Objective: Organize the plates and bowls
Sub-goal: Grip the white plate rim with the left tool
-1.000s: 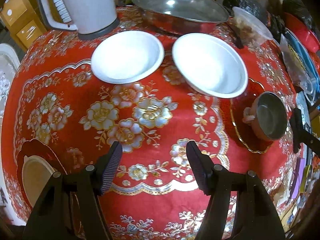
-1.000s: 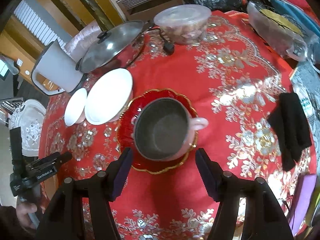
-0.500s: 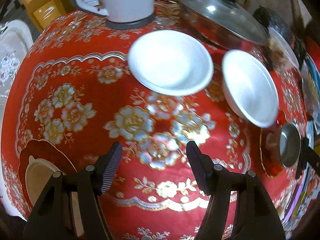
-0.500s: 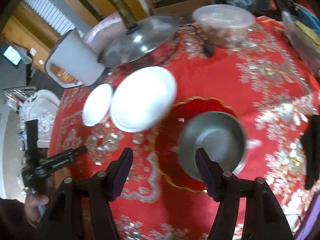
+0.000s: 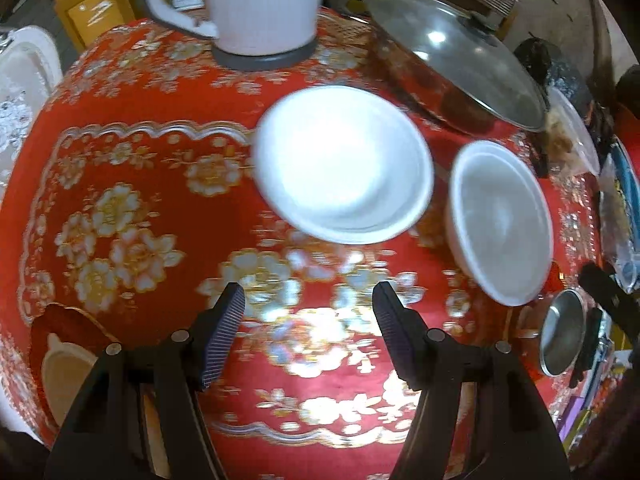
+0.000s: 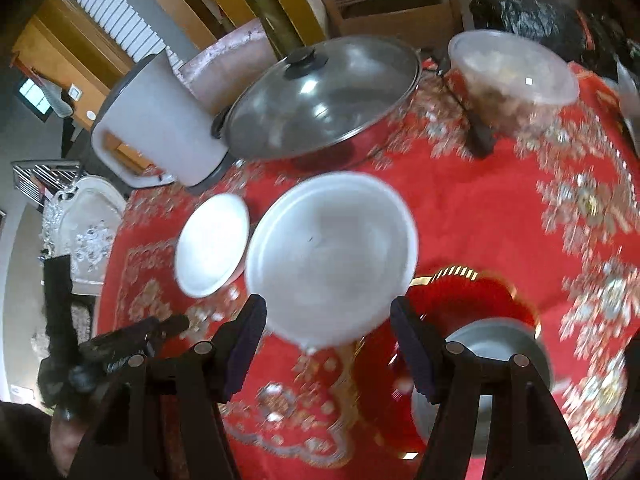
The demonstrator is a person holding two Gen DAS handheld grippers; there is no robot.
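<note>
Two white bowls sit side by side on the red flowered tablecloth (image 5: 132,184). The smaller white bowl (image 5: 344,164) (image 6: 212,250) lies ahead of my left gripper (image 5: 310,330), which is open and empty, a short way short of it. The larger white bowl (image 5: 502,220) (image 6: 332,256) lies just beyond my right gripper (image 6: 326,342), also open, with its near rim between the fingertips. A metal-lined pink cup (image 6: 484,364) (image 5: 560,332) rests on a red gold-rimmed plate (image 6: 480,292). Another red plate with a cream bowl (image 5: 64,376) is at the near left.
A white kettle (image 5: 256,4) (image 6: 160,128) and a lidded steel pan (image 5: 452,60) (image 6: 320,100) stand behind the bowls. A clear food tub (image 6: 512,68) sits at the back right. A hand holds the left gripper (image 6: 116,344) at the table's left edge.
Both grippers swung left and moved forward. The smaller bowl is now nearer my left gripper; the larger bowl now lies in front of my right gripper, with the cup shifted to the lower right.
</note>
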